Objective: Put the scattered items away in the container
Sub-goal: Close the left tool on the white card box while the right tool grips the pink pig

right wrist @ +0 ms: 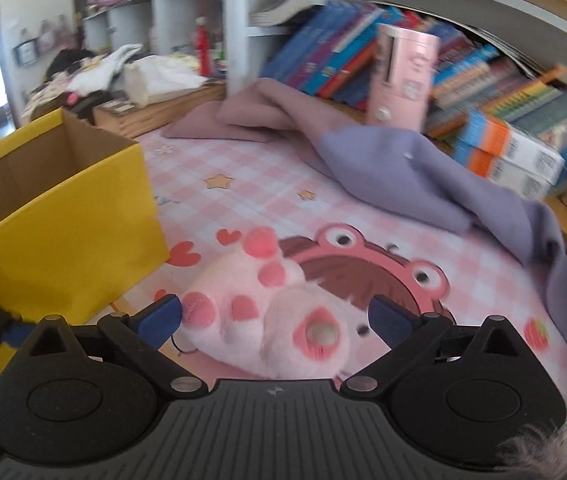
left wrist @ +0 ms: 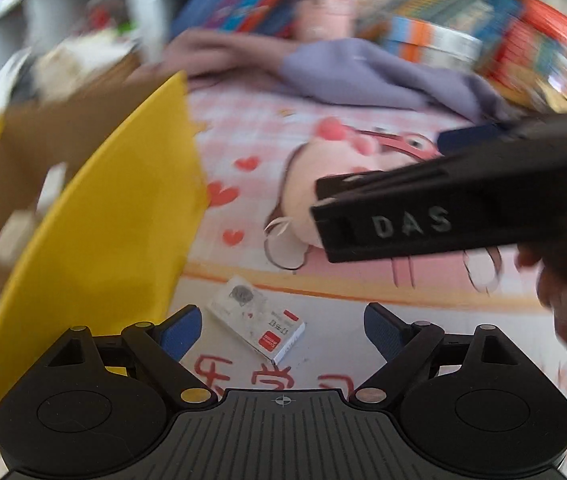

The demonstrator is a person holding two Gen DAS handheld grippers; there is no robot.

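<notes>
Left gripper (left wrist: 281, 326): fingers spread wide, holding nothing, low centre of its own view, poised over a small white card box (left wrist: 257, 318) lying flat on the surface (left wrist: 323, 288).
Container: yellow cardboard box (right wrist: 63, 216) at left of both views, top open, just beside the plush.
Right gripper (right wrist: 275, 316): released, blue pads either side of a pink paw plush (right wrist: 267, 312), not visibly pressing it.
Step in hand: judged as lining up a grasp on the plush; nothing lifted yet.
Next move: close on the soft body, lift clear of the box wall, carry left.
Lilac cloth (right wrist: 423, 168): upper right, well apart.
</notes>
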